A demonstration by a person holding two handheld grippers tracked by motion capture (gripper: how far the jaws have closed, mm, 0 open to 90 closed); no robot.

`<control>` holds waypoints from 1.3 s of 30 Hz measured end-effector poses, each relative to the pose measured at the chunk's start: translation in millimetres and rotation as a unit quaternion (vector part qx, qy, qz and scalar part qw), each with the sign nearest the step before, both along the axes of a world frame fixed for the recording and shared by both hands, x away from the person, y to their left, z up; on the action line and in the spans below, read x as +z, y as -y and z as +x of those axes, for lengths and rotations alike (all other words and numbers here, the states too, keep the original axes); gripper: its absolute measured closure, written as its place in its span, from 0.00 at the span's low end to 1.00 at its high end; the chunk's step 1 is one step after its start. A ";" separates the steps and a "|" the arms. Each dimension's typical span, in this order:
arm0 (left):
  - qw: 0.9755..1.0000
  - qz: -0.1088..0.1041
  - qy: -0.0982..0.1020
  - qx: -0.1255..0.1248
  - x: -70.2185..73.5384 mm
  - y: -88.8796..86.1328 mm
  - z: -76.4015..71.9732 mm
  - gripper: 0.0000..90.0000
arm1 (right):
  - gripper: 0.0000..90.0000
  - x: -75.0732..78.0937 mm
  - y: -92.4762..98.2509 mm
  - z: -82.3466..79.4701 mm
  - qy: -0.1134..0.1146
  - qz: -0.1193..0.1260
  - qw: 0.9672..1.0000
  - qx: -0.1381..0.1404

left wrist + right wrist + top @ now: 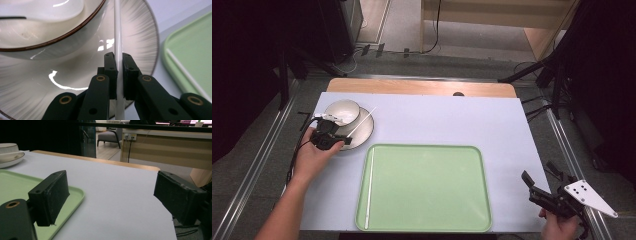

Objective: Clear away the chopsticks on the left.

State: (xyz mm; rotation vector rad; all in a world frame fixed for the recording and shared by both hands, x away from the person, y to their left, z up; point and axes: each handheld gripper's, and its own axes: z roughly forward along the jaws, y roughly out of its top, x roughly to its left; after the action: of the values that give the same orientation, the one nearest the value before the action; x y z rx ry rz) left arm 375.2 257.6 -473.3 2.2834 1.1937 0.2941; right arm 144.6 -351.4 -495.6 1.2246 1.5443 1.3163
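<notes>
The left gripper (119,75) pinches a white chopstick (118,37) between its jaws (above the plate (140,50)), likely to move it; the right gripper (110,202) waits, jaws spread.

Grey floor (472,42), wooden counter (165,147), grey armchair (108,136), dark surroundings.

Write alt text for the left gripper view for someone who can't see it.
The left claw is shut on a thin white chopstick that lies across a round white ribbed plate. A white bowl with a brown rim sits on the plate at upper left. At right, a second white chopstick rests on a pale green plastic tray.
</notes>
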 end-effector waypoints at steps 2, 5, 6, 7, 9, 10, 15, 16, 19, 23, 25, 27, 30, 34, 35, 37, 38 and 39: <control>1.000 -0.016 -0.001 -0.006 6.5 2.6 -6.9 0.95 | 0.14 -0.1 0.1 0.1 -0.001 0.001 1.000 0.000; 0.999 -0.050 0.002 -0.017 20.6 12.7 -25.4 0.95 | 0.14 0.3 -0.4 0.0 0.000 -0.001 1.000 0.000; 0.999 -0.050 0.002 -0.017 20.6 12.7 -25.4 0.95 | 0.14 0.3 -0.5 -0.1 0.000 -0.001 1.000 0.000; 0.998 -0.054 0.002 -0.028 25.5 22.4 -35.9 0.96 | 0.14 0.3 -0.5 -0.1 0.000 0.000 1.000 0.000; 0.997 -0.059 -0.001 -0.041 28.4 33.5 -46.9 0.96 | 0.14 0.3 -0.7 -0.1 0.000 0.000 1.000 0.000; 0.997 -0.059 -0.004 -0.047 29.7 38.7 -52.3 0.95 | 0.14 0.4 -0.9 -0.1 0.000 -0.001 1.000 -0.001; 0.994 -0.088 -0.015 -0.063 31.0 56.5 -74.5 0.95 | 0.14 0.7 -1.1 -0.6 0.000 -0.001 1.000 0.001; 0.993 -0.088 -0.026 -0.070 27.4 67.0 -86.4 0.95 | 0.14 0.8 -0.5 -0.7 0.001 -0.001 1.000 0.000; 0.990 -0.096 -0.043 -0.091 18.7 82.4 -103.5 0.95 | 0.14 0.6 0.2 -0.6 0.002 -0.001 1.000 0.000; 0.989 -0.101 -0.060 -0.094 2.8 99.8 -119.9 0.95 | 0.14 0.5 -0.1 -0.2 0.001 -0.001 1.000 0.001; 0.989 -0.098 -0.062 -0.093 -2.6 104.4 -123.1 0.95 | 0.14 0.6 -0.2 -0.1 0.001 -0.001 1.000 0.001; 0.989 -0.090 -0.075 -0.093 -17.7 117.7 -129.8 0.95 | 0.14 0.7 -0.9 0.4 0.002 -0.001 1.000 0.002; 0.990 -0.075 -0.077 -0.092 -27.2 127.5 -134.6 0.95 | 0.14 0.9 -1.3 0.5 0.001 -0.001 1.000 0.003; 0.991 -0.061 -0.078 -0.089 -35.8 133.3 -137.5 0.95 | 0.14 1.0 -0.9 0.3 0.002 0.000 1.000 0.002; 0.991 -0.068 -0.077 -0.085 -36.5 133.4 -138.4 0.95 | 0.14 0.9 -0.5 0.2 0.002 0.000 1.000 0.002; 0.992 -0.063 -0.069 -0.080 -37.0 134.1 -141.2 0.95 | 0.14 0.8 0.6 -0.1 0.003 0.001 1.000 0.001; 0.992 -0.063 -0.069 -0.080 -37.0 134.1 -141.2 0.95 | 0.14 0.8 0.6 -0.1 0.003 0.001 1.000 0.001; 0.993 -0.064 -0.063 -0.080 -37.7 134.0 -142.8 0.95 | 0.14 0.6 1.0 -0.2 0.003 0.002 1.000 0.001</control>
State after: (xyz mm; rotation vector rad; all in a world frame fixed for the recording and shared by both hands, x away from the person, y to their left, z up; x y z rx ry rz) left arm 232.5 123.6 -510.9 2.2959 1.0496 0.0145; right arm 144.4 -352.4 -494.9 1.2202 1.5404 1.3235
